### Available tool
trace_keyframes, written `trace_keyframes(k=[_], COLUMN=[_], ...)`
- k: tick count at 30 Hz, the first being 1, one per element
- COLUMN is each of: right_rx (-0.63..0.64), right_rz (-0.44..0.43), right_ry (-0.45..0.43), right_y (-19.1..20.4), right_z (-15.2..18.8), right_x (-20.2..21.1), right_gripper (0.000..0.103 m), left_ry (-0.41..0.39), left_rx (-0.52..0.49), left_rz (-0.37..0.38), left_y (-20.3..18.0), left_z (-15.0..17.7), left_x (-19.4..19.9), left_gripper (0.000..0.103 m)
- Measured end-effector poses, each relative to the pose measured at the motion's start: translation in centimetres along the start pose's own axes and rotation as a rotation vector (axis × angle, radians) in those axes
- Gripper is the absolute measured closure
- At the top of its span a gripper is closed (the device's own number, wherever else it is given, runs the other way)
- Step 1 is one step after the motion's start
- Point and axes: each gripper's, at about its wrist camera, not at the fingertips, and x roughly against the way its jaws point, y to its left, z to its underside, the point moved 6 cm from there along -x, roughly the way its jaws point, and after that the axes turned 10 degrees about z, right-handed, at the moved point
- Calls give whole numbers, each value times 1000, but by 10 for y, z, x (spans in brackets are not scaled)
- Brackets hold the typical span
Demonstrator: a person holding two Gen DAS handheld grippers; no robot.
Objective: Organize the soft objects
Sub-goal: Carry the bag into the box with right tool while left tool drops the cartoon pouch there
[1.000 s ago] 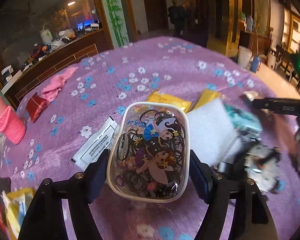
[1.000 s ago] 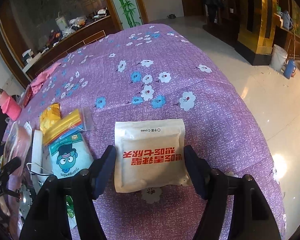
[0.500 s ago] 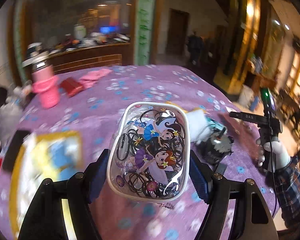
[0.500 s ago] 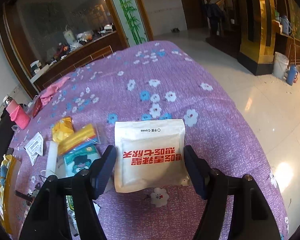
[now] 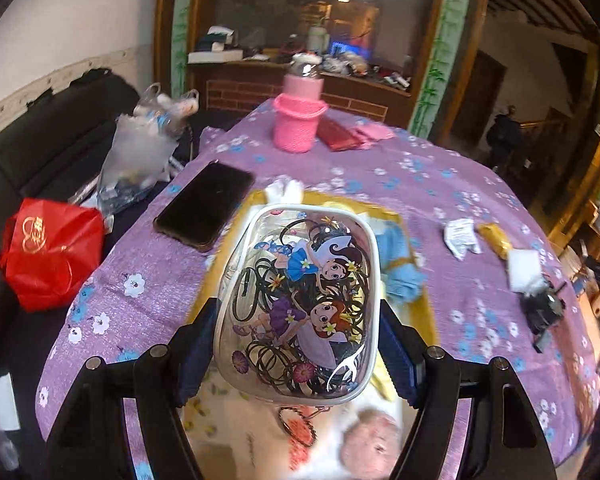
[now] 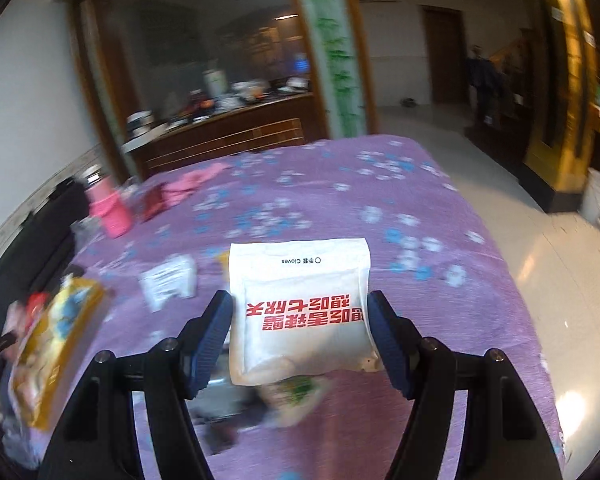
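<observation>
My left gripper (image 5: 296, 344) clamps a clear cartoon-printed pouch of black hair ties (image 5: 300, 304), black phone (image 5: 206, 206) at ten o'clock. My right gripper (image 6: 300, 334) grips a white red-lettered glove packet (image 6: 300, 304) above the purple floral tablecloth (image 6: 440, 300).

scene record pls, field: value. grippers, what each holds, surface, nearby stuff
left gripper: shut on clear cartoon pouch of hair ties
right gripper: shut on white glove packet, red print
surface: table with purple floral cloth
under pouch: yellow-edged package
nearby: black phone, pink knit bottle cover, red bag off the table's edge
</observation>
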Motion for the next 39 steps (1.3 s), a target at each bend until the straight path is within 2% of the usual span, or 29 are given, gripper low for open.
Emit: trace_keyframes(k=[5, 10, 14, 16, 19, 22, 25, 26, 29, 34, 39], right_rx=[104, 208, 309, 351, 426, 505, 565, 581, 612, 636, 675], right_rz=[-114, -215, -298, -329, -379, -410, -415, -413, -406, -371, -310], right_ry=[29, 60, 94, 107, 128, 141, 150, 155, 177, 188, 172], right_y=[78, 157, 228, 255, 298, 336, 360, 366, 377, 385, 389], right_z=[8, 26, 45, 55, 72, 91, 107, 112, 123, 133, 139], right_x=[14, 18, 19, 20, 23, 25, 22, 19, 10, 0, -3], right_gripper=[35, 35, 35, 35, 35, 35, 35, 35, 34, 32, 25], left_ry=[55, 106, 125, 130, 123, 78, 0, -37, -95, -106, -160], left_rx=[51, 59, 105, 140, 214, 252, 255, 252, 238, 230, 209], left_rz=[16, -16, -23, 6, 98, 163, 189, 192, 176, 173, 126], left_y=[12, 18, 28, 32, 37, 39, 40, 41, 45, 49, 47], left_z=[-6, -12, -12, -12, -8, -7, -7, -6, -3, 4, 6], left_x=[-33, -56, -66, -66, -57, -37, -8, 5, 24, 32, 45], left_gripper=[25, 23, 21, 20, 20, 20, 17, 13, 11, 11, 11])
